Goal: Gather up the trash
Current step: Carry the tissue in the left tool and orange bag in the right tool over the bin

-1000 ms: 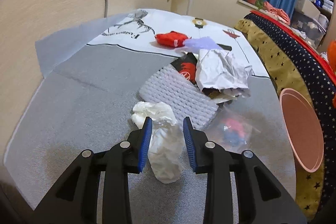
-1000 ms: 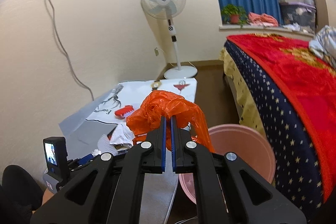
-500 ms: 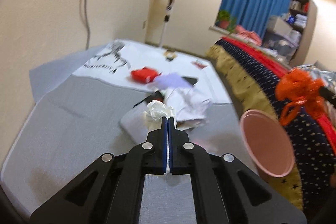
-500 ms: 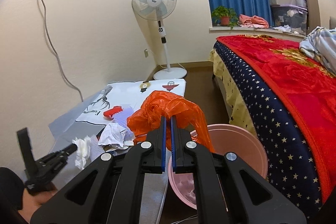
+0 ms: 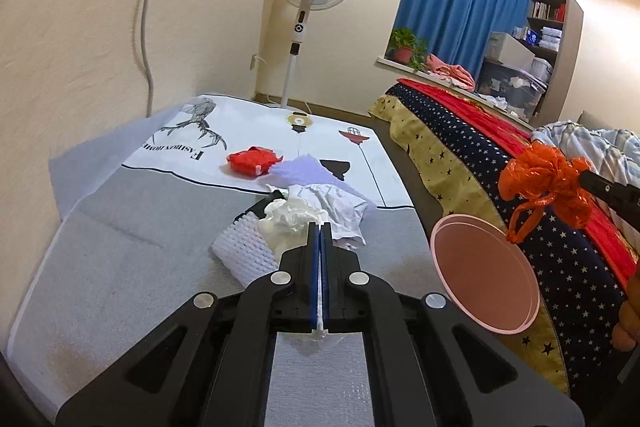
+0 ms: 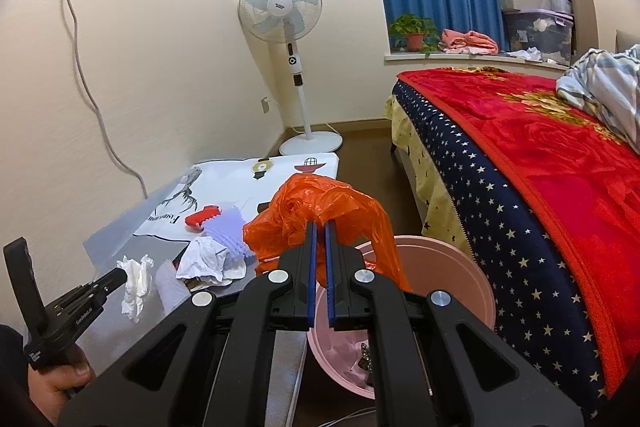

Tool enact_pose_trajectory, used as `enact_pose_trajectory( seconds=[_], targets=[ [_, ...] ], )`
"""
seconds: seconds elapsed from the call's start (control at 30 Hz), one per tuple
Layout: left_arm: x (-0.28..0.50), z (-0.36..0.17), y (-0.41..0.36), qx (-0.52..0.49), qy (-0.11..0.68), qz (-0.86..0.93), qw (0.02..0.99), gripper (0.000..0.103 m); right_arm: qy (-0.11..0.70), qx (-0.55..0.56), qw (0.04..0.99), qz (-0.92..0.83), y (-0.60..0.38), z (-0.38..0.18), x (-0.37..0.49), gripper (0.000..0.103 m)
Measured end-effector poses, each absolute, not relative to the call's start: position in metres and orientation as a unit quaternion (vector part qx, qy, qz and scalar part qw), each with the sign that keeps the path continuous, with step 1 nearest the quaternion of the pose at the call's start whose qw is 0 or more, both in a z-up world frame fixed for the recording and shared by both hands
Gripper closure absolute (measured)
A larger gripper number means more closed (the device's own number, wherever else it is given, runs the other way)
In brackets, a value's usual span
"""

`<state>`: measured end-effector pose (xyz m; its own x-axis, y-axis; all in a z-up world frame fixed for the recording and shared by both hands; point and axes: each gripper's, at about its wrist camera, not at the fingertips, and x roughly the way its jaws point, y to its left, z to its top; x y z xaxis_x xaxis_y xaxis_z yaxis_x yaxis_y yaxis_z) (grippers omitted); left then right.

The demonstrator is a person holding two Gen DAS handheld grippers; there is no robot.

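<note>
Two grips: the left gripper (image 5: 320,227) is now pinching the white tissue wad (image 6: 136,279) it was straddling a second ago, lifting it off the grey mat (image 5: 120,259).
Right gripper (image 6: 319,227): still clamping the orange plastic bag (image 6: 316,219) above the pink bin (image 6: 452,267).
Meaning: both loads are heading for the bin.
Remaining: crumpled paper (image 5: 340,207), red wrapper (image 5: 252,161), white bubble sheet (image 5: 244,251).
Obstruction: the dangling bag is crowding the bin mouth.

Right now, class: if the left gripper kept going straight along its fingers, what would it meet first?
Probably the crumpled white paper in the trash pile beyond the white tissue the left gripper holds; depth is unclear.
</note>
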<state>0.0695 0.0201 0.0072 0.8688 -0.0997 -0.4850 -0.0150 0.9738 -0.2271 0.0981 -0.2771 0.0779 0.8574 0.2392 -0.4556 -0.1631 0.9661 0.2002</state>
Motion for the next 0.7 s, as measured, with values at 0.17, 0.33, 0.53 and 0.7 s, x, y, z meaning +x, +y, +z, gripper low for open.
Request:
enact_pose_trajectory(
  seconds=[0.17,0.33,0.53,0.7],
  targets=[
    [0.07,0.011,0.013,-0.109,0.256,-0.029,0.96,0.102,0.242,0.073,0.963,0.093,-0.279,0.079,0.095,0.099],
    [0.071,0.017,0.0,-0.104,0.252,-0.041,0.961,0.102,0.239,0.069,0.965,0.083,-0.282,0.08,0.095,0.099],
    [0.076,0.023,-0.022,-0.091,0.245,-0.059,0.963,0.102,0.239,0.07,0.966,0.067,-0.289,0.08,0.096,0.099],
    [0.082,0.024,-0.038,-0.09,0.246,-0.077,0.962,0.102,0.242,0.077,0.966,0.052,-0.297,0.079,0.099,0.099]
  ],
)
